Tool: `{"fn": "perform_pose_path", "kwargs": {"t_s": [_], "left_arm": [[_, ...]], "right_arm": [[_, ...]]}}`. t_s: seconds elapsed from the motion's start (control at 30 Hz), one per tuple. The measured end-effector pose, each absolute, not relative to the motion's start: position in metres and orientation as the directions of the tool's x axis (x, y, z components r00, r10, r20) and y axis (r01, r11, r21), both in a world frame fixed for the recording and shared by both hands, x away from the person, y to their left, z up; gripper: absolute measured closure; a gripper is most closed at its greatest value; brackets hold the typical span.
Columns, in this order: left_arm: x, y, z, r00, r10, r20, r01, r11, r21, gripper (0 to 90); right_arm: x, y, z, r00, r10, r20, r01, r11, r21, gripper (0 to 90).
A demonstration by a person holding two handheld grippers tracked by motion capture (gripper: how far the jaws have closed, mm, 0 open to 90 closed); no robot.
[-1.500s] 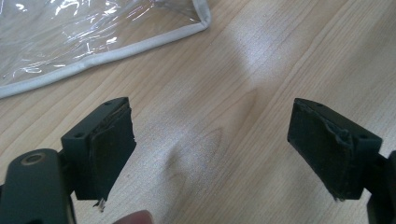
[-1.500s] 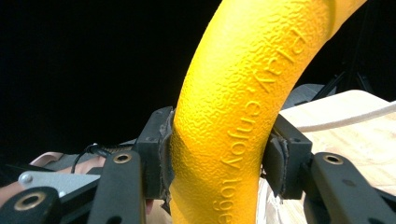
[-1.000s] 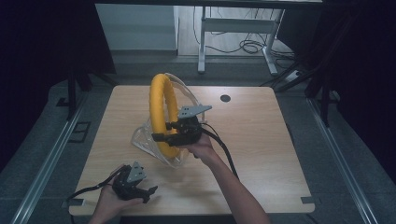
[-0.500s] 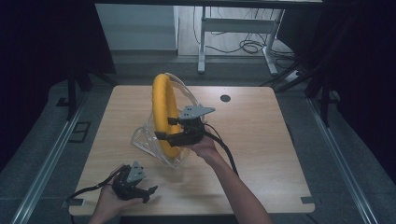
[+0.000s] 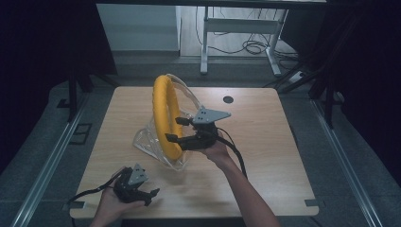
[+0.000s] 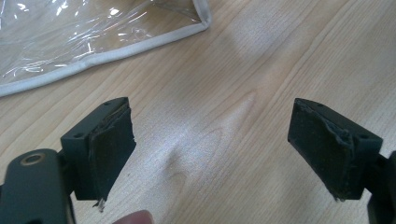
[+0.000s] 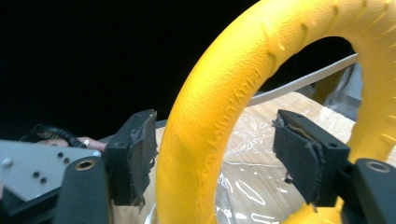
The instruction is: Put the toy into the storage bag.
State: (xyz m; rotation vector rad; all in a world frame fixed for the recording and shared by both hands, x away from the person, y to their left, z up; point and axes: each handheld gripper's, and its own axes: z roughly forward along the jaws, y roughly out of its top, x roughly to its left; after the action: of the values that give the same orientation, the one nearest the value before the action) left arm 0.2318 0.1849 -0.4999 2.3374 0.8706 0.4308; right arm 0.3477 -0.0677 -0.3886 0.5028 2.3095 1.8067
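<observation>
Right gripper view: embossed lettering, unreadable, on yellow ring [image 7: 219,116] between spread right tongs [image 7: 215,158]; left tongs [image 6: 212,154] wide.

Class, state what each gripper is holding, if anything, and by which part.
Nothing is held. The right gripper stands open around the yellow ring's rim without pinching it; the left gripper is open over bare table.

right tongs [image 5: 176,129] opened off yellow ring [image 5: 164,113], jaws now apart either side
</observation>
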Motion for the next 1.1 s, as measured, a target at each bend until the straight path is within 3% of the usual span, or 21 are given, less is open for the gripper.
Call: {"fn": "perform_pose_path", "kwargs": {"t_s": [0.53, 1.1], "left_arm": [[0.232, 0.182, -0.503, 0.729, 0.679, 0.087, 0.484, -0.602, 0.635, 14.4], [0.232, 0.18, -0.505, 0.73, 0.677, 0.087, 0.486, -0.605, 0.63, 14.4]], "right_arm": [[0.326, -0.133, -0.408, -0.89, 0.456, -0.009, 0.145, 0.301, 0.943, 33.4], [0.308, -0.184, -0.464, -0.838, 0.538, 0.091, 0.272, 0.267, 0.924, 35.2]]}}
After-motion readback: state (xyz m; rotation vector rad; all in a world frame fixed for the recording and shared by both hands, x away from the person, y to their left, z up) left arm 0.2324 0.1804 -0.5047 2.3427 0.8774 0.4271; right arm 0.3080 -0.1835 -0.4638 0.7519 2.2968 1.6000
